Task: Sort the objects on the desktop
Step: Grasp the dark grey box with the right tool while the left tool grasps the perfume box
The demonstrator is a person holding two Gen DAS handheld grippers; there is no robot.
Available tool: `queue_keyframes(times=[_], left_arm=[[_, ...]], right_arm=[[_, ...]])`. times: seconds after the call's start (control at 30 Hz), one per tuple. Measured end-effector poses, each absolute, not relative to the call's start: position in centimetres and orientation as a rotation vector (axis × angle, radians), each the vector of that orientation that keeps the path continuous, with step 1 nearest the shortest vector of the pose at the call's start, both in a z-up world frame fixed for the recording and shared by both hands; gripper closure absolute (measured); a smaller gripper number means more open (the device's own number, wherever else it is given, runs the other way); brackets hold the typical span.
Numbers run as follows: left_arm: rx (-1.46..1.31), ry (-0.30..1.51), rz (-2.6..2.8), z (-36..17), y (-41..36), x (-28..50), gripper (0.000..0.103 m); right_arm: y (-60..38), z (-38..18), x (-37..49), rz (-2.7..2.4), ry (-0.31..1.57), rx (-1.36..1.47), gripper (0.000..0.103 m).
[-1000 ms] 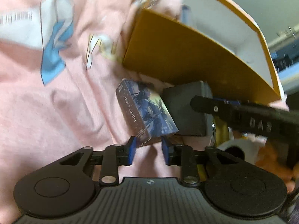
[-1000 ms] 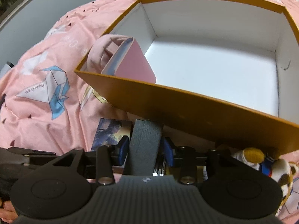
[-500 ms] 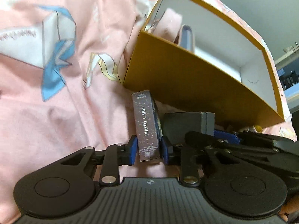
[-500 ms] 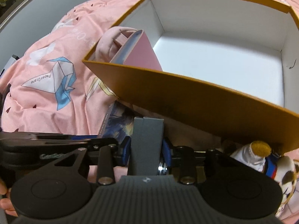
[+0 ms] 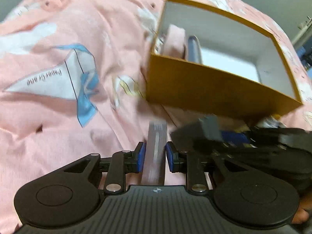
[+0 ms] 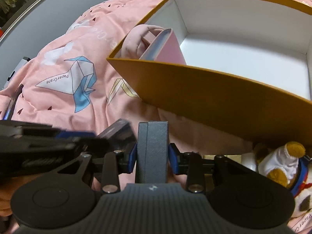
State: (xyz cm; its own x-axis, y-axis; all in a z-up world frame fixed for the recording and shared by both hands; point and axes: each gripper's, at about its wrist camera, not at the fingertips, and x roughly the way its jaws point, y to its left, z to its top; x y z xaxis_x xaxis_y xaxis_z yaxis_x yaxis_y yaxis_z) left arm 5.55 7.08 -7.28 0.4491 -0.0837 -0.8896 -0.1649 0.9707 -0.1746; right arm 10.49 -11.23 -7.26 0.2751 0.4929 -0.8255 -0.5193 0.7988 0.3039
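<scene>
My left gripper (image 5: 155, 157) is shut on a photo card box (image 5: 156, 148), held edge-on above the pink blanket. My right gripper (image 6: 152, 156) is shut on a dark grey case (image 6: 152, 150), also held upright. Both are lifted just in front of the near wall of an open orange box (image 6: 204, 89) with a white inside; it also shows in the left wrist view (image 5: 204, 85). In the box's left corner stand a pink cloth roll (image 6: 136, 41) and a pink booklet (image 6: 169, 48). The right gripper and its case show in the left wrist view (image 5: 210, 130).
A pink blanket (image 6: 58, 89) with paper-crane prints covers the surface. A plush toy in white and brown (image 6: 280, 161) lies at the right, below the box wall. A grey wall (image 6: 48, 9) rises behind the blanket on the left.
Both grippers have risen and moved toward the orange box with their loads. The left one closed on the photo card box a second ago and has lifted it off the blanket.
</scene>
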Motion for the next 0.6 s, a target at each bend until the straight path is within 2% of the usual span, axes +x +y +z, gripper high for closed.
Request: queue_keyframes(times=[0.13, 0.23, 0.27, 0.5, 0.53, 0.57, 0.6], left_arm=[[-0.184, 1.122, 0.014, -6.8, 6.1, 4.4, 0.073], [-0.163, 1.143, -0.005, -5.8, 6.0, 3.3, 0.061], [-0.148, 1.148, 0.012, -6.0, 6.0, 3.1, 0.051], [-0.193, 1.275, 0.039, -9.1, 6.7, 2.8, 0.050], [-0.218, 1.278, 0.032, -9.5, 7.1, 2.8, 0.052], [-0.243, 1.276, 0.035, -9.7, 7.5, 2.9, 0.060], [-0.252, 1.272, 0.031, -9.5, 7.6, 2.8, 0.061]], right_arm=[[-11.7, -7.5, 11.1, 0.655, 1.135, -0.024, 0.066], [-11.5, -7.4, 10.8, 0.670, 1.123, -0.049, 0.065], [-11.3, -7.5, 10.7, 0.675, 1.116, -0.054, 0.065], [-11.0, -8.8, 9.9, 0.687, 1.129, -0.054, 0.065], [-10.9, -8.8, 9.9, 0.688, 1.126, -0.056, 0.065], [-10.9, -8.8, 9.9, 0.689, 1.125, -0.056, 0.065], [-10.9, -8.8, 9.9, 0.690, 1.123, -0.055, 0.066]])
